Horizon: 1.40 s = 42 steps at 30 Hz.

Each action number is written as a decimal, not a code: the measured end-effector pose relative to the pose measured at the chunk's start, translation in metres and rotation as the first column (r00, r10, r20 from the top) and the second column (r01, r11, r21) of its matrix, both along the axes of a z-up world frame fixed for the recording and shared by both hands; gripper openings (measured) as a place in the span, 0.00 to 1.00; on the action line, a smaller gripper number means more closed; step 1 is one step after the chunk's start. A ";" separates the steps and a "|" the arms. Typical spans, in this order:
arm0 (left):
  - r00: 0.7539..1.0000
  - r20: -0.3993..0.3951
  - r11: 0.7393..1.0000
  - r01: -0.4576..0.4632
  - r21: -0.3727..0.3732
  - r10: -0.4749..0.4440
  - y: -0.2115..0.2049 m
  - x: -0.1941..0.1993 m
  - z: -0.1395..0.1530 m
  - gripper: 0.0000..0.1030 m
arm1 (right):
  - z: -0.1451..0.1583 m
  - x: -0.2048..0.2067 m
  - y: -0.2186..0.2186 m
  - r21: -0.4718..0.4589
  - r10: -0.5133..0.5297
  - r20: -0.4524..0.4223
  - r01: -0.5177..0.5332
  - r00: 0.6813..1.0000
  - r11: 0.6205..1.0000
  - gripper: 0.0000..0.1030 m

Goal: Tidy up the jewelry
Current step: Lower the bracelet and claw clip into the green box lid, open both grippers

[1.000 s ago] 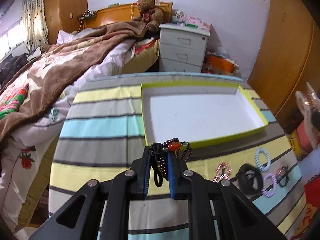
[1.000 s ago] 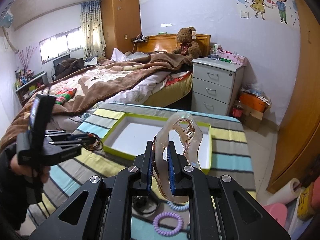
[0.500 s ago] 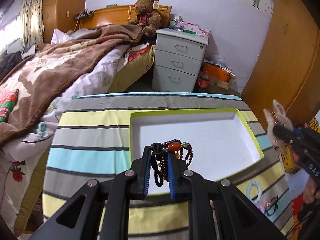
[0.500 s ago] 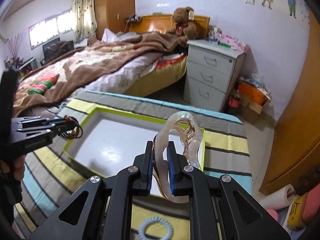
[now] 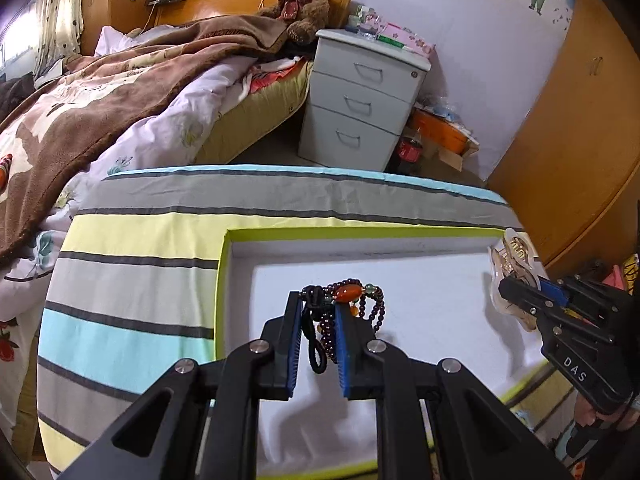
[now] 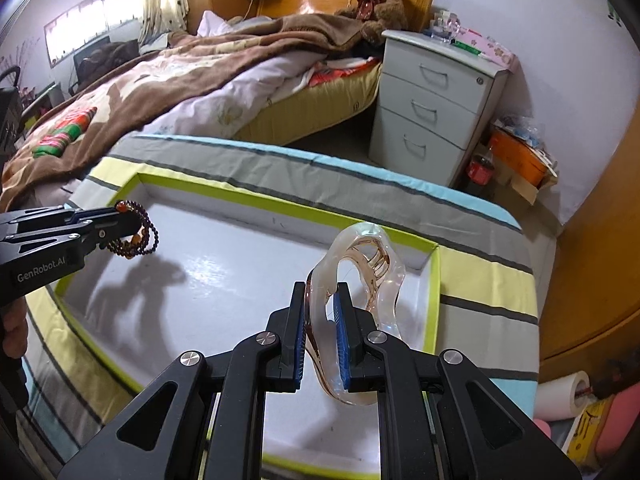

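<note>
My left gripper (image 5: 318,316) is shut on a dark beaded bracelet (image 5: 352,304) with an orange bead, held above the left part of a white tray with a lime-green rim (image 5: 222,280). My right gripper (image 6: 322,308) is shut on a clear pinkish hair claw clip (image 6: 360,264), held above the tray's right part (image 6: 434,280). The left gripper with the bracelet (image 6: 134,232) shows at the left of the right wrist view. The right gripper with the clip (image 5: 516,268) shows at the right of the left wrist view.
The tray lies on a striped cloth-covered table (image 5: 132,264). Beyond it are a bed with a brown blanket (image 5: 100,92), a grey drawer unit (image 5: 360,96) and a wooden wardrobe (image 5: 580,128). A paper roll (image 6: 568,396) lies on the floor at right.
Both grippers have moved forward from the table's front, over the tray, each still holding its item. The loose hair ties on the cloth have dropped out of view.
</note>
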<state>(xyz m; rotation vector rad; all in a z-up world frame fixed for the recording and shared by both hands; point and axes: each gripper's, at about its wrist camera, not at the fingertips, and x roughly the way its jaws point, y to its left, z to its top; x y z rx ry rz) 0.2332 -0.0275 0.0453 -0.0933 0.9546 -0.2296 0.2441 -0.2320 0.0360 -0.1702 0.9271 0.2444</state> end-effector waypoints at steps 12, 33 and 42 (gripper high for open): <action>1.000 -0.031 0.999 -0.001 0.037 0.002 -0.008 0.015 -0.018 0.16 | -0.012 0.015 0.003 -0.029 0.007 -0.031 -0.008 1.000 1.000 0.13; 0.999 -0.050 0.999 -0.014 0.049 0.017 -0.006 0.017 -0.023 0.35 | -0.009 0.015 0.006 -0.045 0.001 -0.005 -0.001 1.000 0.999 0.35; 0.999 -0.046 0.999 -0.012 0.049 0.014 -0.009 0.011 -0.016 0.49 | -0.001 0.007 0.003 -0.016 -0.012 0.022 0.012 1.000 1.000 0.36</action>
